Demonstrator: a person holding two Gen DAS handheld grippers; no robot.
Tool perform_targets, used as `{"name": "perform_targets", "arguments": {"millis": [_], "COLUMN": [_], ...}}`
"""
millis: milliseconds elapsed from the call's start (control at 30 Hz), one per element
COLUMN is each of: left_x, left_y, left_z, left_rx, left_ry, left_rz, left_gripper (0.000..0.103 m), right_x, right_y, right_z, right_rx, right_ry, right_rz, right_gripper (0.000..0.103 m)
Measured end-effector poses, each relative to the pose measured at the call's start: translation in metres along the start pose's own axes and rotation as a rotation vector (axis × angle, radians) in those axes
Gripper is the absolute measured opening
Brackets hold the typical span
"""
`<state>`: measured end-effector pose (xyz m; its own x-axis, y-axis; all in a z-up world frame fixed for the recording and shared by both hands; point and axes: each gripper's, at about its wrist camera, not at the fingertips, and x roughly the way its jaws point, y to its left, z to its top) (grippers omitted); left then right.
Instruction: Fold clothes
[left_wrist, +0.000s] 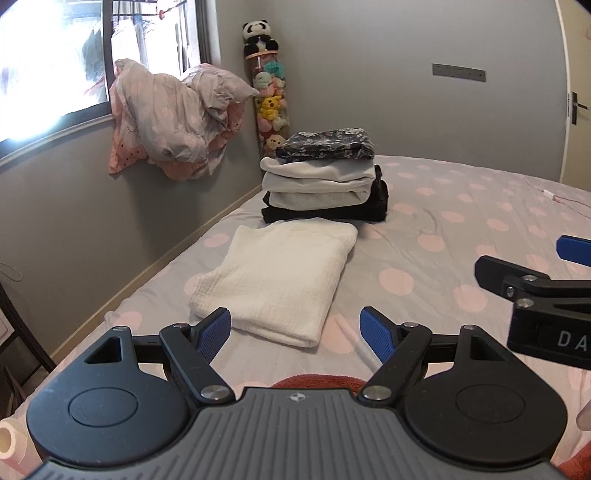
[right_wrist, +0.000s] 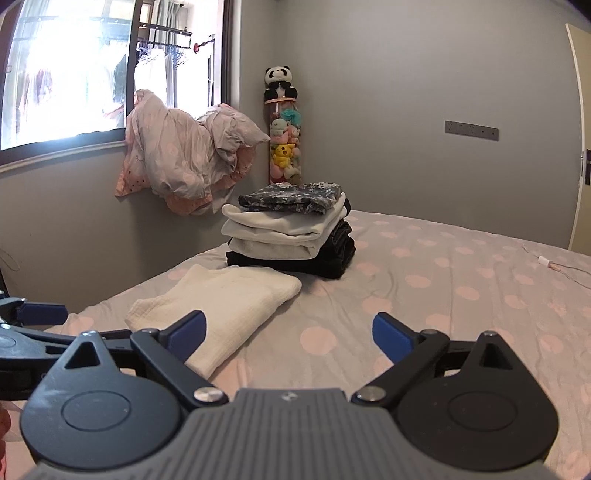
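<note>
Left gripper (left_wrist: 295, 332) is spread wide, nothing between the pads, hovering just short of the near edge of the folded white garment (left_wrist: 280, 273). Right gripper (right_wrist: 290, 334) same story: jaws wide apart, empty, sitting beside the garment's right edge. No earlier frame to compare, so I only call them released.

Landmark = the white garment. It lies flat on the polka-dot bedsheet (left_wrist: 424, 229), folded to a neat rectangle, creases squared. I judge this fold finished, which is why both grippers have let go and sit off it.

Just behind the garment, touching or nearly touching its far edge, stands the stack of folded clothes (left_wrist: 321, 181): dark items at the bottom, pale ones in the middle, a patterned piece on top. Likely destination for the white one, so it was folded right next to it.

Behind the garment and to the left, a crumpled duvet (left_wrist: 173, 118) is bunched on the windowsill, kept off the bed. A red-orange cloth (left_wrist: 314, 380) peeks out under the left gripper, nearer me than the garment; possibly next to fold, can't tell what it is.

Next move, my guess: slide both pads under the garment and lift it onto the stack without spilling the fold.
</note>
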<state>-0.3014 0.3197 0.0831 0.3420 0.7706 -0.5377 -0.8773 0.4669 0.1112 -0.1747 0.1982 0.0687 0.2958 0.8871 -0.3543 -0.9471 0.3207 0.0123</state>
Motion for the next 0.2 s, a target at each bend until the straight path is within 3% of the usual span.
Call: {"name": "perform_targets", "arguments": {"millis": [200], "left_x": [-0.0001], "left_y": [-0.0005], "left_z": [-0.0004], "left_rx": [0.008], "left_ry": [-0.007], "left_rz": [0.005], "left_gripper": [0.091], "right_x": [-0.0008], "right_y": [0.0006], "right_z": [0.0000], "right_rx": [0.010], "right_ry": [0.010], "right_rz": [0.020], "right_gripper": [0.102]}}
